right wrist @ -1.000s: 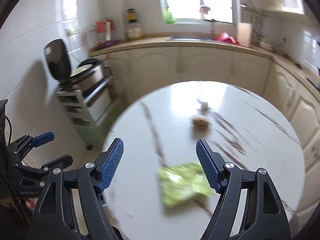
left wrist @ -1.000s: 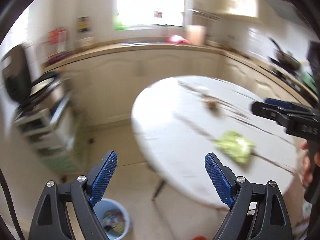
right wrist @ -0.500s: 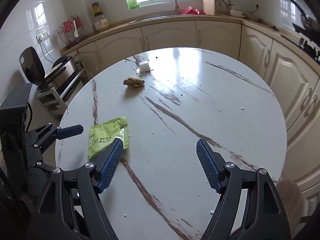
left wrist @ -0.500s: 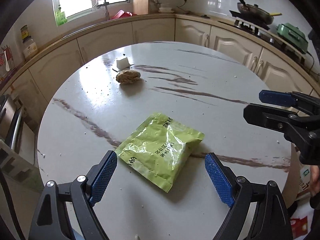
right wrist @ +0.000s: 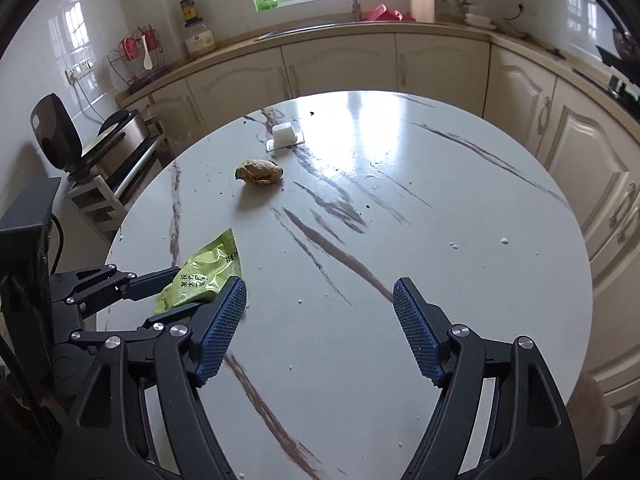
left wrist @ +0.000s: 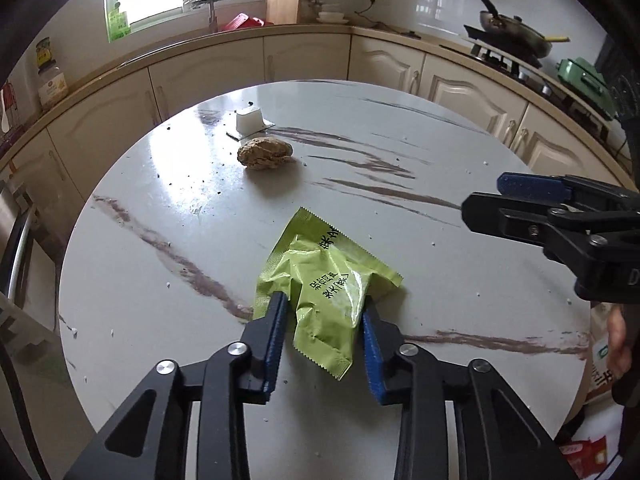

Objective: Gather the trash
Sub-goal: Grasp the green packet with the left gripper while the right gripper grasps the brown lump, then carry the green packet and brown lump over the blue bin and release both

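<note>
Green snack wrapper [left wrist: 328,280] pinched by left gripper [left wrist: 325,312], lower centre. Lift straight off marble table [left wrist: 460,280], keep squeeze firm. Right gripper [right wrist: 320,312] wide, holding nothing.

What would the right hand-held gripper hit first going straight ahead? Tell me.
Probably the bare marble tabletop: the open right hand-held gripper points down at an empty patch. The green wrapper lies off to its left, outside that line. Depth is uncertain.
</note>
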`<control>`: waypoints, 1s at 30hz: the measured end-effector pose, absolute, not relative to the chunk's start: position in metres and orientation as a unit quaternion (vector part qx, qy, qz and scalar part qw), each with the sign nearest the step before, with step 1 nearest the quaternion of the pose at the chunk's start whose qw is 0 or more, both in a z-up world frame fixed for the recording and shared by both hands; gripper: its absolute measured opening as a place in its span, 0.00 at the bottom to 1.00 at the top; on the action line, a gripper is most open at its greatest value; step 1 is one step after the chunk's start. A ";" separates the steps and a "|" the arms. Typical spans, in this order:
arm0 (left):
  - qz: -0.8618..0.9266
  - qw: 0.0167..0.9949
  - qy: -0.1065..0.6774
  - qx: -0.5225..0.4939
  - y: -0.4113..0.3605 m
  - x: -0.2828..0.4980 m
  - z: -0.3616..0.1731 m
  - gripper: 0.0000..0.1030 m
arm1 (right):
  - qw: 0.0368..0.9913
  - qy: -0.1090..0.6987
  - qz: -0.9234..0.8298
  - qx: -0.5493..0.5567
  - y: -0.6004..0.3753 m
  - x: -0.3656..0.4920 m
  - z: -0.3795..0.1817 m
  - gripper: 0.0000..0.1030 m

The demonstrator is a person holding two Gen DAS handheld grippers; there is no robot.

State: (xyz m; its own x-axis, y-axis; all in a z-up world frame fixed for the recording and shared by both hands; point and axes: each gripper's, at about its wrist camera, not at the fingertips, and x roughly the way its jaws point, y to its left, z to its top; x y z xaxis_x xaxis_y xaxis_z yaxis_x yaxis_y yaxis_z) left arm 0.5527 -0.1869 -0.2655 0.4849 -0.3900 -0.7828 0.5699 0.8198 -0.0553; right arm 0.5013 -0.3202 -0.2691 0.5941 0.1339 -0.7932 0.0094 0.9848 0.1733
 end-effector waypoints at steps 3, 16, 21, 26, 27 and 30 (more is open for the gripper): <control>-0.282 0.857 0.422 0.090 -0.178 0.560 -0.266 0.15 | 0.886 0.456 0.039 0.074 -0.313 0.521 -0.272 0.72; -0.227 0.887 0.400 0.038 -0.084 0.581 -0.253 0.14 | 0.872 0.480 0.067 0.075 -0.264 0.629 -0.299 0.72; -0.226 0.887 0.401 0.022 -0.060 0.580 -0.254 0.14 | 0.869 0.484 0.068 0.076 -0.254 0.652 -0.312 0.70; -0.225 0.890 0.396 0.013 -0.040 0.572 -0.248 0.14 | 0.873 0.484 0.053 0.038 -0.245 0.657 -0.312 0.47; -0.225 0.891 0.395 0.010 -0.035 0.570 -0.247 0.14 | 0.873 0.483 0.055 0.034 -0.245 0.656 -0.312 0.47; -0.221 0.893 0.393 0.005 -0.026 0.564 -0.242 0.14 | 0.873 0.485 0.050 0.010 -0.242 0.650 -0.312 0.46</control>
